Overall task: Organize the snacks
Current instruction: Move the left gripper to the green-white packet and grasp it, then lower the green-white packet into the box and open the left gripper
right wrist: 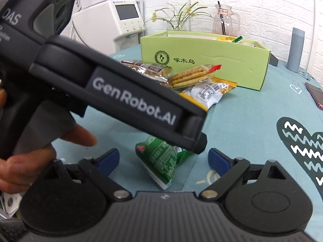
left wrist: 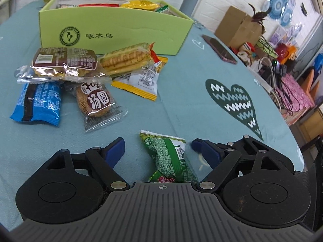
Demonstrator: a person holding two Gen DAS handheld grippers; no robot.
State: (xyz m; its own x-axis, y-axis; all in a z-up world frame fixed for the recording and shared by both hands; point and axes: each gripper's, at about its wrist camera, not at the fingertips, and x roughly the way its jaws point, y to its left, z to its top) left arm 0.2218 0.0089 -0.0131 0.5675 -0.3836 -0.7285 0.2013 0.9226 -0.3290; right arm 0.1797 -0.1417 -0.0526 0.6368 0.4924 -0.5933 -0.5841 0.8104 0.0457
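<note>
Nearest, the left hand-held gripper [left wrist: 158, 149] is spread wide with a green snack packet [left wrist: 170, 159] lying between its blue fingertips [left wrist: 116, 148], untouched by either; the packet is straddled this way, it is judged, so a closing squeeze would catch it across its middle. The right hand-held gripper [right wrist: 163, 159] is likewise held open over the same green snack packet [right wrist: 159, 161], nothing gripped, its view half blocked by the body of the other device. Further off on the blue surface [left wrist: 181, 92], a loose heap is seen: a blue packet [left wrist: 37, 102], a round biscuit [left wrist: 97, 102], a clear cookie pack [left wrist: 64, 64], a wafer roll pack [left wrist: 127, 59]. Beyond the heap stands an open green box [left wrist: 113, 32], some snacks already inside, presumably the collecting place. A phone [left wrist: 219, 48] lies well apart to the right.
</note>
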